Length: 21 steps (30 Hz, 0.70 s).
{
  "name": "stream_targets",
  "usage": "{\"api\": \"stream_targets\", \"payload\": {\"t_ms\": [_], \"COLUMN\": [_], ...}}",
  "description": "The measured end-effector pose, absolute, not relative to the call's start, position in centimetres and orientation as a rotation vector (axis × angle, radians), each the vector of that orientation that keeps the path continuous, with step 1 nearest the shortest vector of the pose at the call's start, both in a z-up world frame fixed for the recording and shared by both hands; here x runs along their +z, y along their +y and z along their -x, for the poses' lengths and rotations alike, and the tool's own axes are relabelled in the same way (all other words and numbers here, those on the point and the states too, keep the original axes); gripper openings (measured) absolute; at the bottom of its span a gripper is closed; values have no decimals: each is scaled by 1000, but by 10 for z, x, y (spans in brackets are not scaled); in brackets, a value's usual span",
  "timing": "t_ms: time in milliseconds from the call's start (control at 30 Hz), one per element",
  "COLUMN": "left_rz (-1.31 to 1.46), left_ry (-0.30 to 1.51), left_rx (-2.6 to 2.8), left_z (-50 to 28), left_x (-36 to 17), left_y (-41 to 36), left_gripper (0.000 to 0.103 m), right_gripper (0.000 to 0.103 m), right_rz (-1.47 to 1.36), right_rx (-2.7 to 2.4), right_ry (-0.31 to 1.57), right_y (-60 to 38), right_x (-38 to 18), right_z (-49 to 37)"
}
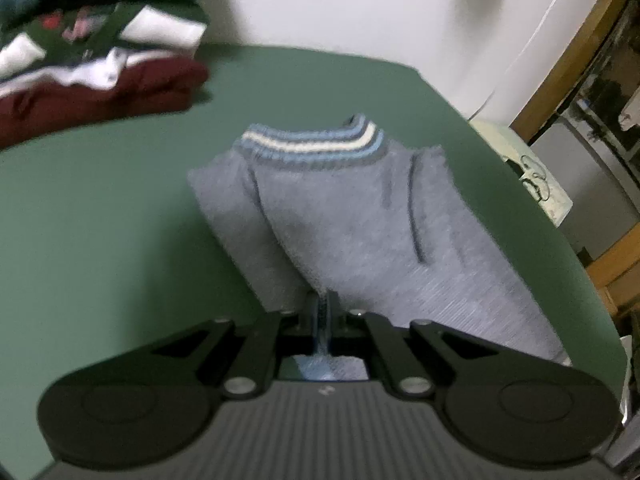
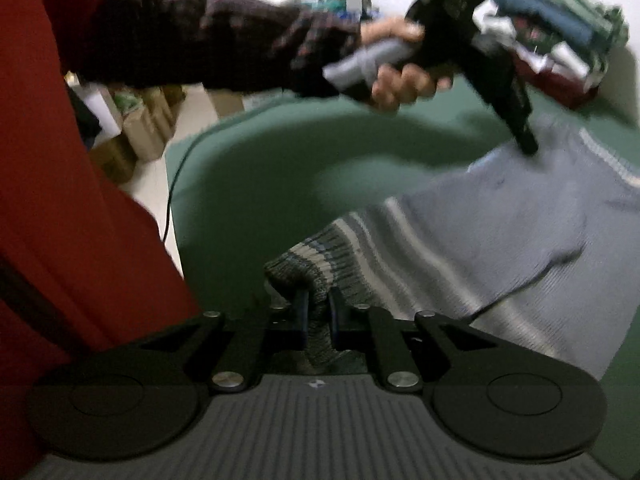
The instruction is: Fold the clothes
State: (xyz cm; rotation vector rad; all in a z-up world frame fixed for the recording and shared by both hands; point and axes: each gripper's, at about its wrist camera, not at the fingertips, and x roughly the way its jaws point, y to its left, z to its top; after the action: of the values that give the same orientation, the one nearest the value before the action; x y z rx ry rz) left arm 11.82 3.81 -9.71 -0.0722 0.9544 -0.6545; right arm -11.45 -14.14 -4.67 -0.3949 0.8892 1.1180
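A grey knit sweater [image 1: 360,216] with a blue and white striped collar lies on the green table [image 1: 100,208], sleeves folded in. My left gripper [image 1: 322,312] is shut on the sweater's near left edge. In the right wrist view the sweater [image 2: 500,232] spreads to the right. My right gripper [image 2: 318,308] is shut on its striped ribbed hem [image 2: 320,268], which bunches between the fingers. The left gripper [image 2: 528,146] shows there too, held by a hand, its tip down on the sweater's far edge.
A stack of folded clothes [image 1: 92,60], dark red at the bottom, sits at the table's far left; it also shows in the right wrist view [image 2: 560,40]. A white wall [image 1: 340,4] stands behind. The person's red garment [image 2: 60,200] fills the left. Boxes [image 2: 136,132] stand on the floor.
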Motion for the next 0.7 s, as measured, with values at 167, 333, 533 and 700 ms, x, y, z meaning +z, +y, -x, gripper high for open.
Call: {"api": "stream_targets", "payload": {"t_ms": [167,333,533,700], "left_rz": [60,36,54,73], "left_ry": [951,917,922,919], "left_rx": [-653,-644,-644,-632], "left_z": [-115,-105,-103,-105], "left_x": [-96,-85,-86,-93], "left_y": [41,50,51,40], "left_gripper": [0,1,1,2], "right_gripper": [18,22,37,30], "right_rz": [394,216,-75,-204], "right_rx": [1123,1129,843,633], "right_ry": [948,923,819,798], "right_y": [-142,-163,-193,-196], "right_x": [-53,-24,-24,-47], "right_z": [113,94,42,-2]}}
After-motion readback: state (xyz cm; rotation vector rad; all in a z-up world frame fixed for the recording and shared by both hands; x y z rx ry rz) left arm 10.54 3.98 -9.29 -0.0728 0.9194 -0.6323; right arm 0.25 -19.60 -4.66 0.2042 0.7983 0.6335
